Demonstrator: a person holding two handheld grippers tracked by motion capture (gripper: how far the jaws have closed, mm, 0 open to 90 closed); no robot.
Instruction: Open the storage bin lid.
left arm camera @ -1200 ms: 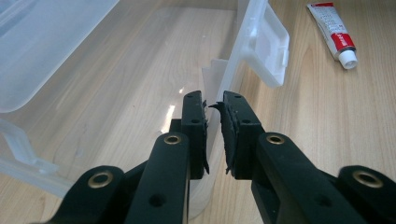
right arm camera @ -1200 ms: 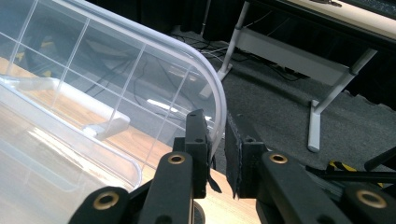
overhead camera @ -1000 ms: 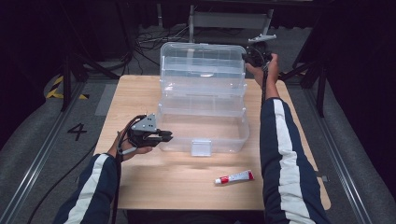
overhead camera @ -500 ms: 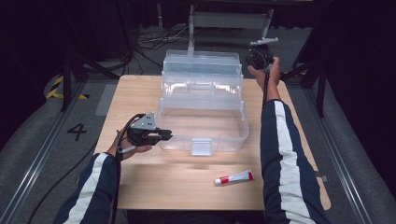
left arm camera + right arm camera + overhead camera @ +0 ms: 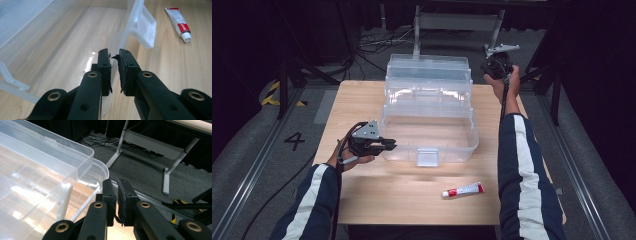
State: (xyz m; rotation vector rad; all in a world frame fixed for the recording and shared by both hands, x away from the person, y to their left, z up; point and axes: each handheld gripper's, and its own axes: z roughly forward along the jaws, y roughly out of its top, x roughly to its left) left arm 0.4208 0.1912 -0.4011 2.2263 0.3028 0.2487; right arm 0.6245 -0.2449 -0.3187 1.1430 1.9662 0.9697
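Dark studio floor, cables behind; wooden table carries a clear cantilever storage box mid-table toward the far edge, trays fanned open. My left gripper pinches the near-left corner wall. My right gripper is nearly closed on nothing I can see, beside the far-right corner. I judge it light, slick, flexing; grip rims.

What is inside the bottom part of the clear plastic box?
The clear plastic box looks empty: through its bottom the wooden table shows. The left gripper clamps its front wall. The raised upper trays are too glary to check for contents.
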